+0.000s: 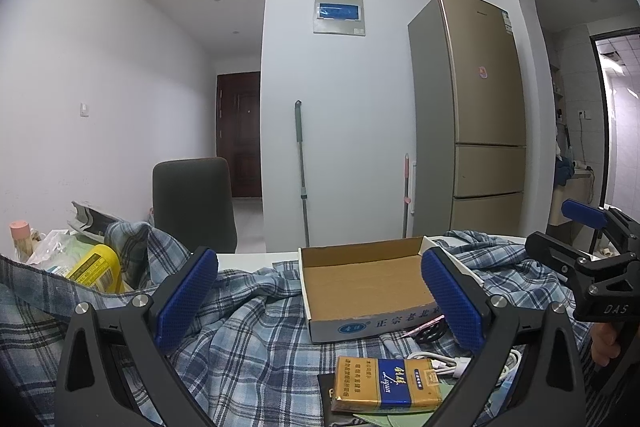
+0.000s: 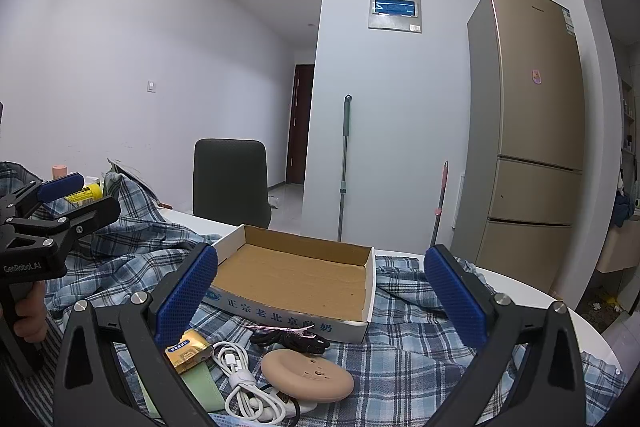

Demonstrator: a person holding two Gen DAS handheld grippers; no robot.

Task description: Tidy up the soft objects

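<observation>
Soft objects lie in a loose group on the plaid cloth [image 2: 400, 355] just in front of the cardboard box [image 2: 296, 279]: a black hair tie [image 2: 288, 341] touching the box's near wall, a tan round pad [image 2: 308, 377] just beside it, and a coiled white cable [image 2: 244, 383] to its left. The box stands open and holds nothing, so I judge it to be the collecting place for these items.

I hold the right gripper [image 2: 320, 295] above the group with its blue pads [image 2: 186, 293] spread wide and nothing between them. This spread suits a downward approach onto the pad or the hair tie, both directly below it.

I hold the left gripper [image 1: 320, 303] likewise spread and empty, above the gold and blue packet [image 1: 386, 385] and beside the box. I judge that it waits here to steady the box or the cloth while the right one picks.

The cloth is rumpled under everything. A grasp taken too low may pinch the cloth together with the item, so I would close on the item's upper part only.

At the left, a yellow bottle [image 1: 100, 269] lies apart from the group.
</observation>
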